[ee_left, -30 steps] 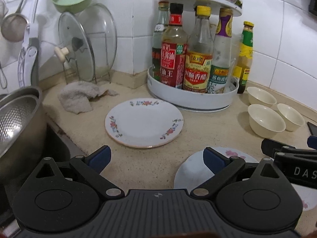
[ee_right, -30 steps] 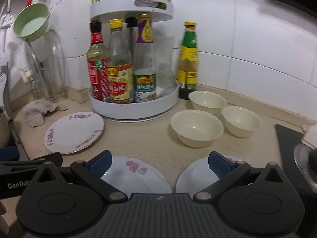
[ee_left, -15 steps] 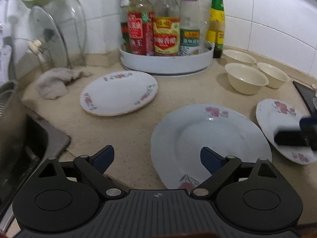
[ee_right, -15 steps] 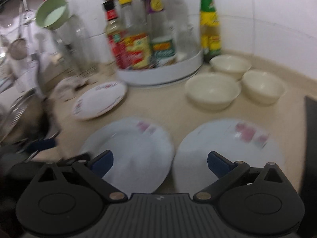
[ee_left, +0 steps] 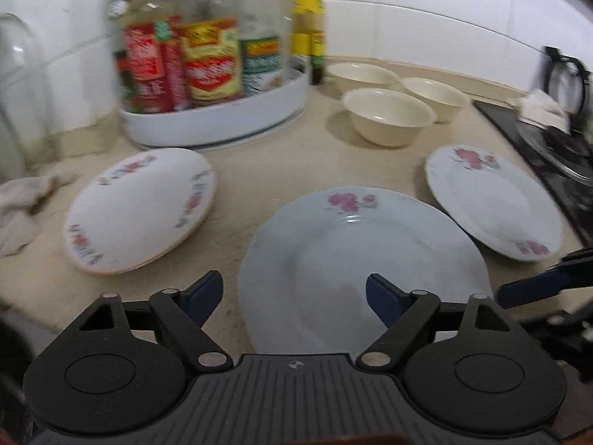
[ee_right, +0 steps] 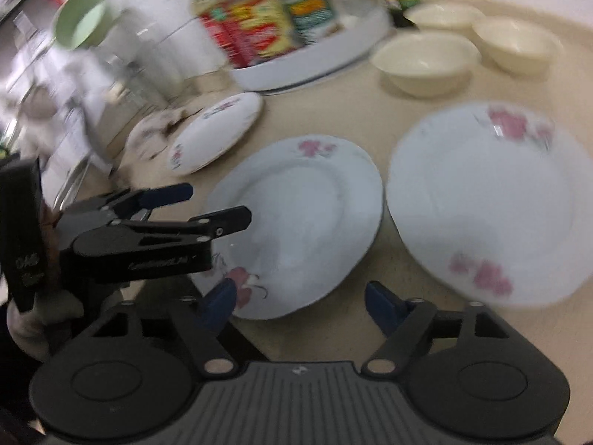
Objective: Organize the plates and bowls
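Three flowered plates lie on the beige counter: a middle plate (ee_left: 363, 259) (ee_right: 300, 218), a right plate (ee_left: 493, 200) (ee_right: 489, 200) and a smaller left plate (ee_left: 141, 207) (ee_right: 218, 129). Three cream bowls (ee_left: 389, 115) (ee_right: 426, 59) stand behind them. My left gripper (ee_left: 294, 293) is open and empty, its fingers over the middle plate's near left rim; it also shows in the right wrist view (ee_right: 218, 204). My right gripper (ee_right: 301, 300) is open and empty above the counter between the middle and right plates.
A white turntable (ee_left: 218, 126) of sauce bottles stands at the back by the tiled wall. A crumpled cloth (ee_left: 22, 204) lies at the left. A black stove (ee_left: 556, 148) with a cloth is at the right. A green cup (ee_right: 81, 18) hangs at the left.
Both grippers have risen and tilted down over the plates, which now look closer and larger. The left gripper has swung right over the middle plate. Both stay open.
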`<state>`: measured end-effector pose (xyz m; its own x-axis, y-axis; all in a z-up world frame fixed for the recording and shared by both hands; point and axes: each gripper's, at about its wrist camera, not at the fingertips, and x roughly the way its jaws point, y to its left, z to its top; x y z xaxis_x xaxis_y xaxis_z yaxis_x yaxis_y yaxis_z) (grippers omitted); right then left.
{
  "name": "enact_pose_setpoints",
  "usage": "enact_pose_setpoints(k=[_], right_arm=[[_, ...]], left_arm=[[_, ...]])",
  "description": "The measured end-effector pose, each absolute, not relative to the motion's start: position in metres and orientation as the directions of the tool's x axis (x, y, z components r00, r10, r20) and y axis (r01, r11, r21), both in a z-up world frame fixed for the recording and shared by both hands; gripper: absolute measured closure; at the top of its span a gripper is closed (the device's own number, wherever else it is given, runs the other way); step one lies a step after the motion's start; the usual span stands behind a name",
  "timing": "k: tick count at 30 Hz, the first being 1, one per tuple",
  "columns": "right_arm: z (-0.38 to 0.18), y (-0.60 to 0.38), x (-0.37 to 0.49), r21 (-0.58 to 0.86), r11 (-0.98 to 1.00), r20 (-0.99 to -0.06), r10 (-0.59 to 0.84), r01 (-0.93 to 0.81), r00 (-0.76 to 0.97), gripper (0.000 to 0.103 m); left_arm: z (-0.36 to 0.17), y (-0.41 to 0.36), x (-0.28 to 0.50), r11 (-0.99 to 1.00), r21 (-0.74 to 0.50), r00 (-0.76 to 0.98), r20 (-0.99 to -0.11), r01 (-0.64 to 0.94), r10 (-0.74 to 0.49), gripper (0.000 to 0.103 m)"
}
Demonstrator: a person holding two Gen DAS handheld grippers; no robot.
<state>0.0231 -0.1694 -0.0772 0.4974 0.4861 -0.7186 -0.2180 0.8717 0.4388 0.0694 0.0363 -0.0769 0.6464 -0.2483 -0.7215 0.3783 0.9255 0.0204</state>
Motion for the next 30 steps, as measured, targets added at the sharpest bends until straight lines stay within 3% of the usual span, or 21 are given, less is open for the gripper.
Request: enact_pose_setpoints(k=[2, 4, 10, 14, 19, 22, 30], right_arm=[[-0.08, -0.168, 0.022, 0.458, 0.873, -0.708, 0.472, -0.166, 0.525, 0.032], [-0.079, -0.161, 0.022, 0.447, 0.885, -0.711, 0.442, -0.134, 0.546, 0.034], [-0.08, -0.153, 0.022, 0.413, 0.91, -0.716, 0.347, -0.033, 0.606, 0.054], [-0.079, -0.157, 0.025, 0.419, 0.908, -0.717, 0.314, 0.025, 0.623, 0.064], [-0.08, -0.157, 0.037, 0.405, 0.913, -0.71, 0.281, 0.048, 0.646, 0.068], [-0.081, -0.158, 0.05, 0.39, 0.919, -0.706, 0.254, 0.064, 0.661, 0.077], [-0.083, -0.168, 0.075, 0.395, 0.914, -0.695, 0.233, 0.091, 0.68, 0.079]], left_arm=[[-0.08, 0.043, 0.077, 0.914, -0.018, 0.614, -0.735, 0.406, -0.288, 0.018], [-0.084, 0.049, 0.082, 0.901, -0.042, 0.587, -0.745, 0.431, -0.315, 0.026], [-0.088, 0.057, 0.094, 0.866, -0.095, 0.528, -0.757, 0.492, -0.384, 0.028], [-0.087, 0.056, 0.1, 0.864, -0.087, 0.538, -0.75, 0.495, -0.384, 0.03], [-0.086, 0.063, 0.121, 0.889, -0.111, 0.563, -0.737, 0.444, -0.374, 0.046], [-0.086, 0.064, 0.13, 0.896, -0.113, 0.573, -0.733, 0.43, -0.368, 0.047], [-0.086, 0.061, 0.135, 0.904, -0.111, 0.588, -0.725, 0.413, -0.358, 0.047]])
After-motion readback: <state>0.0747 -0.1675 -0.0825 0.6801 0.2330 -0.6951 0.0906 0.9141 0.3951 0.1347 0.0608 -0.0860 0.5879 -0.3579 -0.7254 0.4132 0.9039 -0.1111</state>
